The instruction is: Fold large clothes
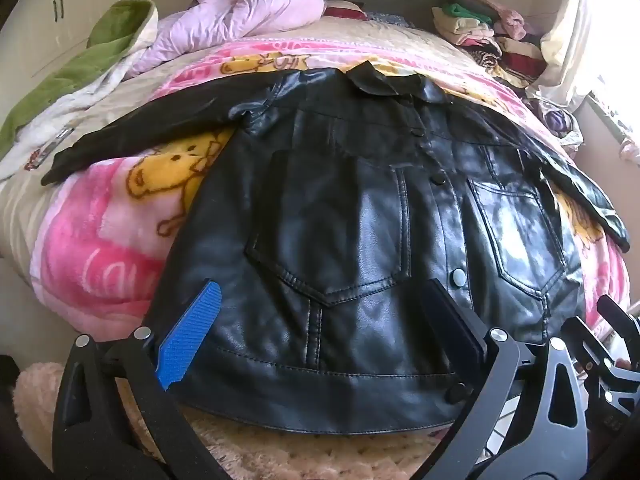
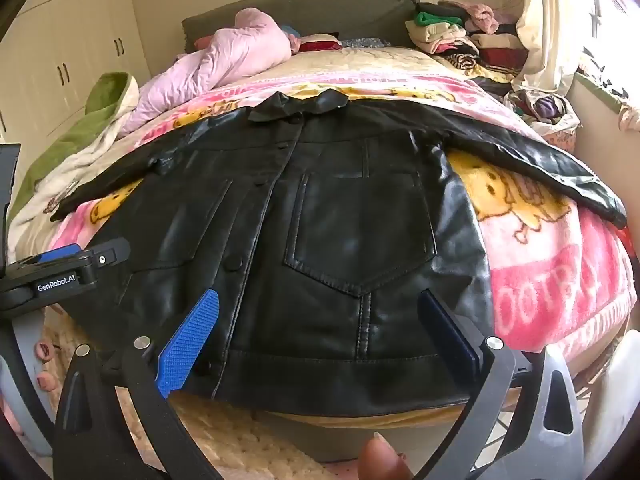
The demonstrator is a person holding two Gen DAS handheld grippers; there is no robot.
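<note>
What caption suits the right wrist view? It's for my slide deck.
Open right gripper poised over the hem of a black leather jacket spread on a pink cartoon blanket.

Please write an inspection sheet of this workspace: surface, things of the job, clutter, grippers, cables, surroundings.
Surface: bed covered by a pink cartoon blanket.
Job's things: black leather jacket lies flat, front up, buttoned, both sleeves spread sideways; not yet folded.
Clutter: pink quilt, green-and-white blanket, stack of folded clothes near the headboard.
Grippers: left gripper and right gripper both open, hovering over the jacket hem, holding nothing.
Cables: nothing seen.
Surroundings: white wardrobe on the left, bright window with curtain on the right.
</note>
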